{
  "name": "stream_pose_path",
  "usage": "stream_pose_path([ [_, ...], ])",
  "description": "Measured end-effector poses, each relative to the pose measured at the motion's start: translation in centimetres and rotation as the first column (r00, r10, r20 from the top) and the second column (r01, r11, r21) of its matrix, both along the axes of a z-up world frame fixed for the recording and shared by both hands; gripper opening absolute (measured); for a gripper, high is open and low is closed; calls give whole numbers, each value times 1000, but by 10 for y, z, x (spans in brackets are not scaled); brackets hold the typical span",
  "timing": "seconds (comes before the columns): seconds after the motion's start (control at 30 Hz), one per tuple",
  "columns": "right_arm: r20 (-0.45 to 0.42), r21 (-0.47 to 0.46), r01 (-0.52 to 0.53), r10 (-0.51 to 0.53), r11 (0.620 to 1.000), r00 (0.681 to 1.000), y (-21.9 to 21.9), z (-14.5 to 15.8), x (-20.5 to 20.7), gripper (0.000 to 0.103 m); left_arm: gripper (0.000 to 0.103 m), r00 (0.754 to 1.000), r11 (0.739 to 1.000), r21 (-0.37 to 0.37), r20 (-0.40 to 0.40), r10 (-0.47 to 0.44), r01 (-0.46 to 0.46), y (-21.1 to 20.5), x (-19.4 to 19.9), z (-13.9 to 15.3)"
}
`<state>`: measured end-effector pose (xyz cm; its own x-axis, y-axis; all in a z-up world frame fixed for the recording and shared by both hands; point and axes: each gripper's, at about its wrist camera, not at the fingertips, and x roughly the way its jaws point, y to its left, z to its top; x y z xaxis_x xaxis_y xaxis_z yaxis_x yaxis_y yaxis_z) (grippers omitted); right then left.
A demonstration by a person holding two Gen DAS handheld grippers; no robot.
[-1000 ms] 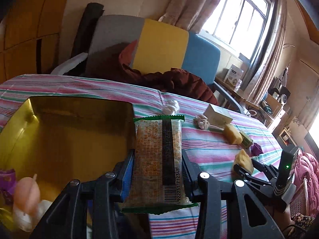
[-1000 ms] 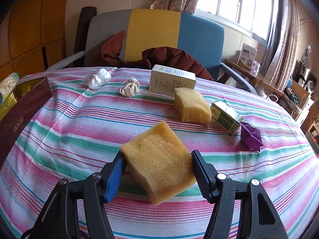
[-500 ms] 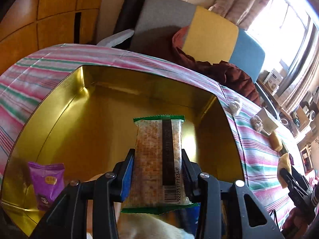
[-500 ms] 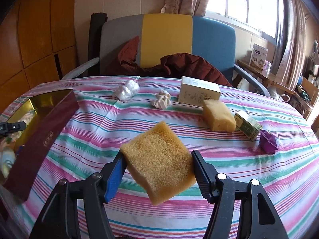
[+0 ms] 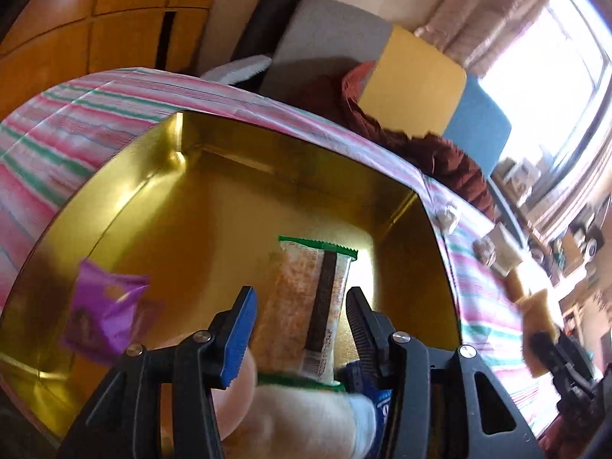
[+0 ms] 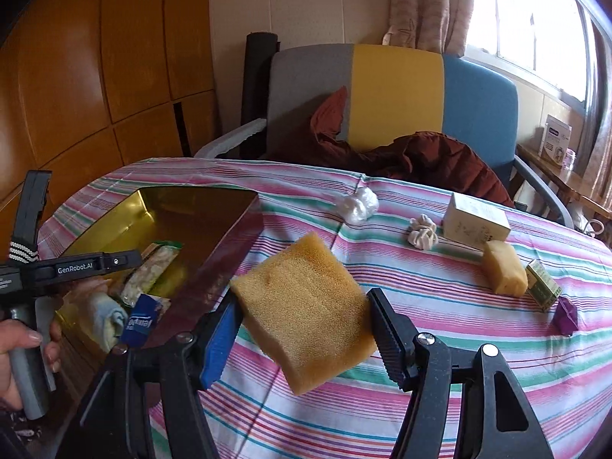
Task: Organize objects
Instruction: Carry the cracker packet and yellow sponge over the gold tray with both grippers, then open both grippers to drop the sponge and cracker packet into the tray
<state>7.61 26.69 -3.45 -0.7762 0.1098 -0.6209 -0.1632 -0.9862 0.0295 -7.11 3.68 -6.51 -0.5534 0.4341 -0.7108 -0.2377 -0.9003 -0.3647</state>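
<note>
Counts: two sponges, one in the right gripper (image 6: 302, 329) and one small sponge (image 6: 503, 267) on the striped tablecloth (image 6: 440, 394). Two boxes out on the cloth: a white box (image 6: 476, 222) and a small green box (image 6: 543, 285). One crumpled plastic wad (image 6: 357, 204), one white knotted tie (image 6: 422, 231), one purple wrapper (image 6: 567, 315) beside the green box. One gold tin (image 5: 114, 210), open.

Inside the tin: one snack bar (image 5: 310, 306), one purple packet (image 5: 101, 311), one blue packet (image 6: 139, 319), one pale plush-looking item (image 5: 306, 417), hard to identify.

Snack bar: long axis runs roughly along the left gripper (image 5: 300, 332) fingers, green-edged top end pointing away from the camera toward the tin's far wall, tilted a little right. It sits between the two fingers, but the fingers are spread and there's a visible gap on each side, so not pinched. Lower end rests on the plush item. Left view is motion-blurred.

Large sponge (image 6: 304, 315): pinched between the right gripper's fingers, held clear above the cloth just right of the tin's dark red outer wall. It's rotated diagonally, one corner up toward the tin, one corner down toward the camera; broad face toward the lens.

From the right view the left gripper hangs over the near end of the tin.
</note>
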Motion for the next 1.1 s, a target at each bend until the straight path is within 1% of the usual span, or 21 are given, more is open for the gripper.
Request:
stream_pose_path([
  [0.1, 15, -18, -35, 35, 999, 999, -11, -1, -6, 66, 49, 999, 996, 78, -30, 39, -37, -16, 6, 8],
  [0.23, 30, -27, -82, 83, 996, 996, -27, -2, -18, 66, 49, 988, 983, 130, -60, 140, -131, -36, 9, 23],
  [0.33, 36, -18, -125, 125, 992, 991, -41, 0, -28, 66, 52, 971, 966, 145, -73, 226, -214, -51, 12, 33],
  [0.4, 35, -4, -154, 154, 988, 987, -52, 3, -36, 66, 54, 963, 958, 149, -72, 259, -247, -58, 12, 38],
  [0.5, 41, 24, -192, 191, 981, 981, -68, 5, -48, 67, 54, 960, 953, 153, -58, 274, -263, -63, 9, 40],
  [0.6, 59, 41, -220, 217, 975, 974, -81, 3, -64, 67, 54, 961, 954, 151, -52, 270, -260, -65, 8, 38],
  [0.67, 70, 53, -233, 229, 971, 971, -89, 1, -74, 67, 54, 964, 956, 150, -51, 262, -252, -64, 8, 39],
  [0.77, 86, 100, -250, 242, 963, 967, -99, -4, -91, 68, 54, 965, 957, 152, -50, 258, -248, -63, 9, 39],
  [0.9, 114, 139, -261, 247, 955, 962, -105, -12, -111, 71, 54, 968, 961, 143, -48, 245, -236, -59, 11, 39],
  [1.0, 155, 137, -265, 244, 954, 957, -102, -21, -124, 77, 54, 970, 963, 137, -46, 240, -232, -56, 12, 39],
  [1.07, 160, 133, -257, 235, 957, 959, -99, -23, -126, 86, 54, 971, 965, 133, -43, 235, -228, -54, 12, 38],
  [1.1, 154, 119, -253, 234, 960, 960, -96, -22, -124, 87, 54, 971, 965, 131, -41, 233, -226, -54, 11, 37],
])
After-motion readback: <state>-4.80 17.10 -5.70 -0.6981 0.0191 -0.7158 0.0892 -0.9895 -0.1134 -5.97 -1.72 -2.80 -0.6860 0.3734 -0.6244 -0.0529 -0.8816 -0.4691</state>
